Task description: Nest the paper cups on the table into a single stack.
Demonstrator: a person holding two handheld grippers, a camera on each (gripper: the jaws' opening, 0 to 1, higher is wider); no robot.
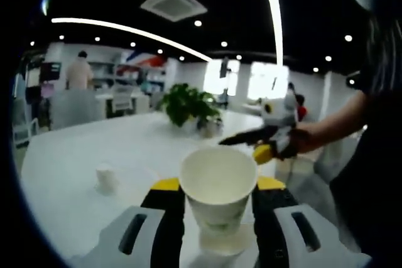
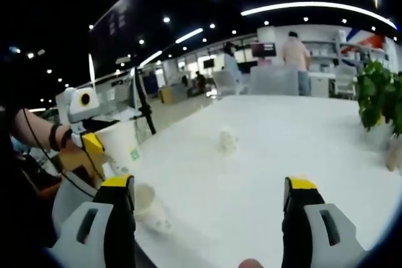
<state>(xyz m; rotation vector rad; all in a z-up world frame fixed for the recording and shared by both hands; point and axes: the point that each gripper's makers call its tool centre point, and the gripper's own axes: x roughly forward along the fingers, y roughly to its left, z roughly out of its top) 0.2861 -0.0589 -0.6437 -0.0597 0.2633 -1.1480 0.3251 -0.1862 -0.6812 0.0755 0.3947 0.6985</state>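
Observation:
My left gripper [image 1: 218, 186] is shut on a white paper cup [image 1: 218, 208], whose open mouth faces the camera. Just under it shows part of another white cup [image 1: 223, 241]. In the right gripper view, the left gripper [image 2: 94, 137] holds that cup [image 2: 120, 149] above the table's near left edge, over a cup [image 2: 149, 204] lying on its side. A third small cup [image 1: 107, 179] [image 2: 227, 139] stands farther out on the table. My right gripper [image 2: 209, 194] is open over the table with nothing between its jaws. It also appears to the right, above the table [image 1: 264, 141].
The long white table [image 2: 264, 155] stretches away from me. A potted green plant [image 1: 188, 105] [image 2: 377, 95] stands on its far part. Chairs, desks and people are in the office behind. A person's arm [image 1: 333, 127] holds the right gripper.

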